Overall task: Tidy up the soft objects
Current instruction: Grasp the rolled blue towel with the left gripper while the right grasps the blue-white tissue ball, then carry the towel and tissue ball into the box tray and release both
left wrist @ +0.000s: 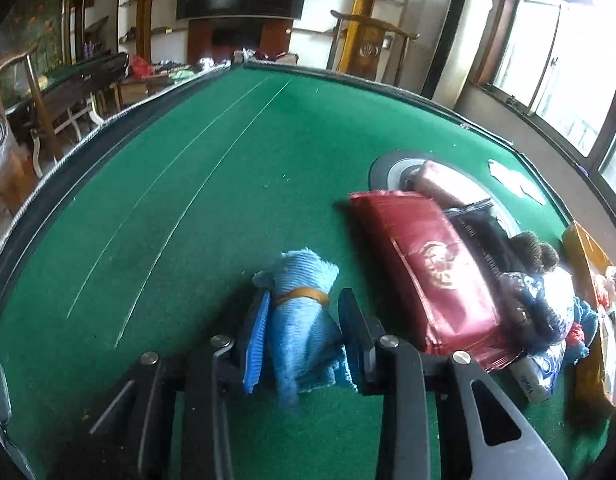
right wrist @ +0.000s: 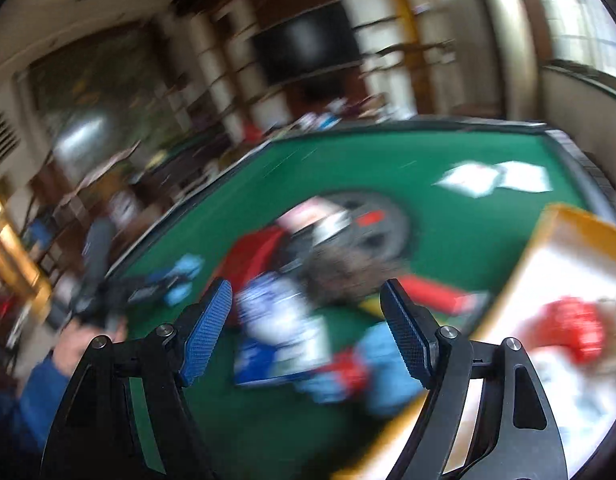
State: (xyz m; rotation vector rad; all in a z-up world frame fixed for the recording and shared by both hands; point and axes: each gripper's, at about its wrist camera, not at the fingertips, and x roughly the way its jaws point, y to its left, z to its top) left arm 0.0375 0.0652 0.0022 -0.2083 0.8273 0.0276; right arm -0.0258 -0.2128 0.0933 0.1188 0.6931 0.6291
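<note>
My left gripper [left wrist: 303,300] is shut on a rolled light-blue cloth [left wrist: 305,312] tied with a tan band, held low over the green felt table [left wrist: 187,208]. The cloth also shows, blurred, in the right wrist view [right wrist: 183,276] at the left. My right gripper [right wrist: 308,304] is open and empty, above a blurred pile of soft things: a blue-and-white pack [right wrist: 279,328], a red item [right wrist: 348,372] and light-blue cloth [right wrist: 384,384]. A yellow-rimmed box [right wrist: 564,280] at the right holds a red item [right wrist: 568,324].
A red foil bag [left wrist: 428,272] lies right of the left gripper, with dark furry items [left wrist: 536,252] and a pink pack [left wrist: 440,180] behind it on a round grey disc [left wrist: 388,168]. White papers [right wrist: 492,178] lie near the far right table edge.
</note>
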